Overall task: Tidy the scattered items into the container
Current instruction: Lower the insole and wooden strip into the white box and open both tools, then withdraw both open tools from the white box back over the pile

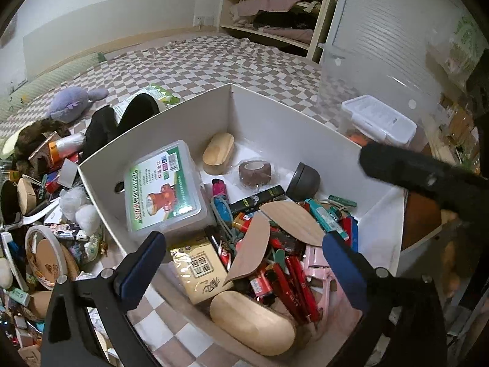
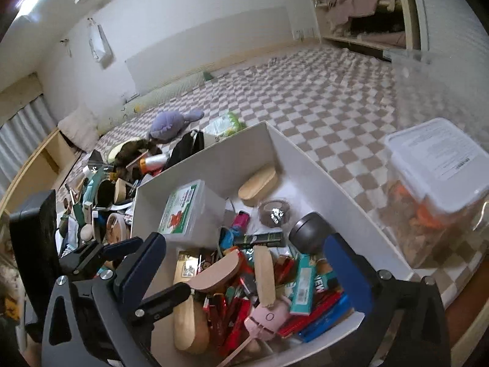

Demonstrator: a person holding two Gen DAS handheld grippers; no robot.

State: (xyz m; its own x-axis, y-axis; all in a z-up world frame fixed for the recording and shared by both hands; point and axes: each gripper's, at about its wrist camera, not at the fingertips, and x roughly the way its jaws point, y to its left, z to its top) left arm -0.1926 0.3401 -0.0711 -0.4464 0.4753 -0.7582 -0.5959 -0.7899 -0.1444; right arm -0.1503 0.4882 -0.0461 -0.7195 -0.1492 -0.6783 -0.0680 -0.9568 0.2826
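A white open box [image 1: 275, 116] [image 2: 220, 159] holds a clear case with a green label [image 1: 165, 189] [image 2: 183, 211], wooden oval pieces [image 1: 218, 153], a brown tape roll [image 1: 255, 169], a grey tin [image 1: 305, 182], red pens and a pink item [image 1: 318, 263]. My left gripper [image 1: 244, 263] hovers open above the box's near end with nothing between its blue pads. My right gripper [image 2: 247, 263] is open and empty over the same end. Scattered items [image 1: 45, 214] [image 2: 101, 195] lie heaped to the left of the box.
A purple plush [image 1: 73, 104] [image 2: 171, 122] lies on the checkered cover behind the pile. A clear lidded tub [image 1: 379, 119] [image 2: 437, 165] stands right of the box. The right gripper's black body [image 1: 421, 180] reaches in from the right. Shelves with clothes are at the back.
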